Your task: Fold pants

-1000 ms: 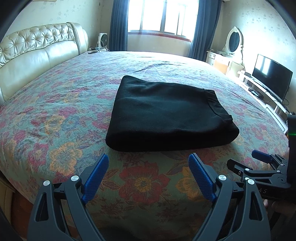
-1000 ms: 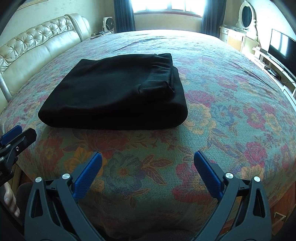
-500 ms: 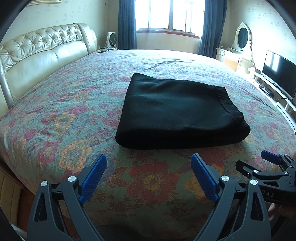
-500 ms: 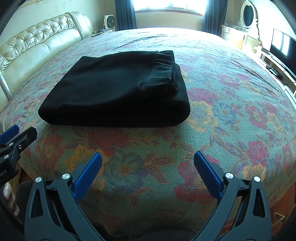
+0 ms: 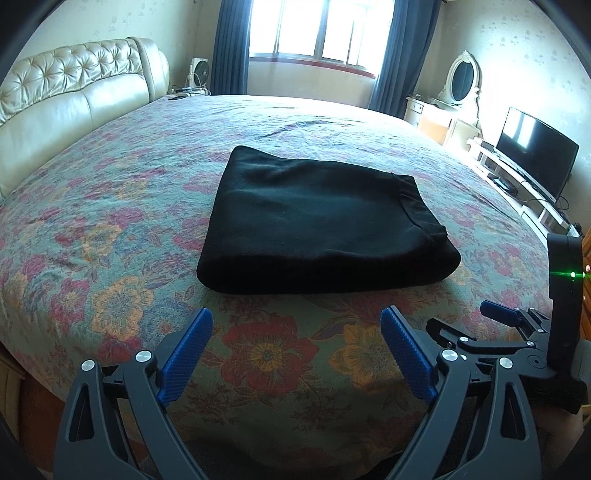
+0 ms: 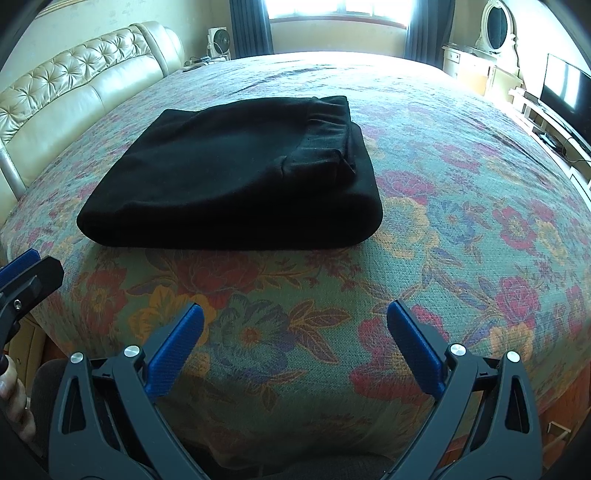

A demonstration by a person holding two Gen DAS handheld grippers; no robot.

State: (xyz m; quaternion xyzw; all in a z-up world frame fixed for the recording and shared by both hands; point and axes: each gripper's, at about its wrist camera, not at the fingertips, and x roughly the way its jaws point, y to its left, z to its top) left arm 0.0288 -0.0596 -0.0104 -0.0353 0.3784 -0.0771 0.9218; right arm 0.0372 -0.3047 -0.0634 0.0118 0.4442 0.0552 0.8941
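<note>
**Pants lie folded on the bed as both tools hang back, empty**

At the bottom of the left wrist view, the left tool (image 5: pixel 296 350) stands wide, its blue pads (image 5: pixel 186 352) spread far apart with nothing between them, above the near edge of the bed (image 5: pixel 110 206). The right tool (image 6: pixel 295 341) shows the same in its own view: jaws wide, empty, low in the frame and clear of the cloth. It also appears at the lower right of the left view, and the tip of the left tool shows at the left edge of the right view.

Beyond them, in the middle of both frames, the black pants (image 5: pixel 317 218) rest on the floral bedspread (image 6: pixel 461 192) as a compact, thick rectangle, the rounded fold facing the cameras and the elastic waistband (image 6: pixel 328 114) lying on top toward the right side. Neither tool touches the bundle.

The folding looks essentially finished, so the step in hand is judged to be checking and letting be. Done well, that means keeping both tools open and off the fabric; any tidying should be a light press on the top layer near the waistband, where the corner sits slightly raised, rather than a pinch that would drag the layers apart.

At the upper left stands a tufted cream headboard (image 5: pixel 74 85); a bright window (image 5: pixel 314 33) tops the frame; a television (image 5: pixel 535 151) sits at the right.
</note>
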